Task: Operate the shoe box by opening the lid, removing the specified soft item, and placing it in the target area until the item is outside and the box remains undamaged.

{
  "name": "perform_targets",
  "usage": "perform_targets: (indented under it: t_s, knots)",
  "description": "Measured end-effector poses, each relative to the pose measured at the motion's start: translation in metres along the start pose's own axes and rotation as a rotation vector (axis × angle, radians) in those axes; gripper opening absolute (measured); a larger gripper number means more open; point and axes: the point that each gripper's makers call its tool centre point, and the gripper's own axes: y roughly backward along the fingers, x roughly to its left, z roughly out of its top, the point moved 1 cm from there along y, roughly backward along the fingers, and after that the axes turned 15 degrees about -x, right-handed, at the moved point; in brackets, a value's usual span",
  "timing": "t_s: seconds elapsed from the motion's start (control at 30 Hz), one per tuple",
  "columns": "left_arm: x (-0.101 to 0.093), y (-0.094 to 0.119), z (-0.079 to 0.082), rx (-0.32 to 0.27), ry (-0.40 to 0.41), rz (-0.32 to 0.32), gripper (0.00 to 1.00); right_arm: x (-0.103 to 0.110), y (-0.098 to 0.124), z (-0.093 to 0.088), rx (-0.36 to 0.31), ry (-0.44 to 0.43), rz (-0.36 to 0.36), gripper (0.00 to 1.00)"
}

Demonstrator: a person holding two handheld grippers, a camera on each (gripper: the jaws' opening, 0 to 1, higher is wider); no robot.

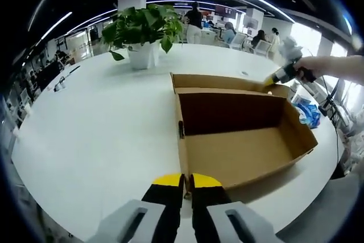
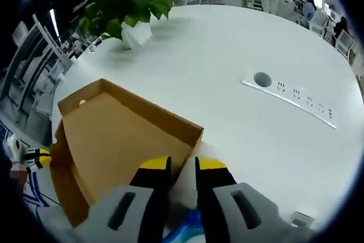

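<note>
Your left gripper [image 1: 186, 185]: nearest the lens in the left gripper view; yellow-tipped jaws pinch the near wall of the shoe box [image 1: 239, 155], so you are clamped on its cardboard edge.
Shoe box: open cardboard tray lying just ahead of your left jaws on the white table [image 1: 102, 129]; its inner floor is bare brown card as far as you can see.
Lid: folded back on the far side, standing past the box's back wall.
Your right gripper [image 2: 182, 169]: jaws sit a narrow gap apart, straddling the lid's raised edge [image 2: 170, 126]; you cannot tell whether they press on it. From the left gripper view it [image 1: 282, 75] meets the far right corner of the lid.
Soft item: something blue and white [image 2: 187, 229] shows low between your right jaws, too hidden to name.
Potted plant [image 1: 142, 32]: well beyond the box.
Socket strip [image 2: 296, 102]: to the right of your right jaws.
</note>
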Motion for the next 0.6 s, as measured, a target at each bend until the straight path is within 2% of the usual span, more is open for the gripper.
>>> perform_targets:
  t_s: [0.2, 0.6]
  knots:
    - [0.001, -0.001, 0.0, 0.002, 0.005, 0.001, 0.04, 0.002, -0.003, -0.003, 0.004, 0.025, -0.02, 0.08]
    - [0.001, -0.002, -0.001, 0.002, 0.006, 0.003, 0.04, 0.008, 0.011, 0.01, -0.048, 0.074, -0.032, 0.05]
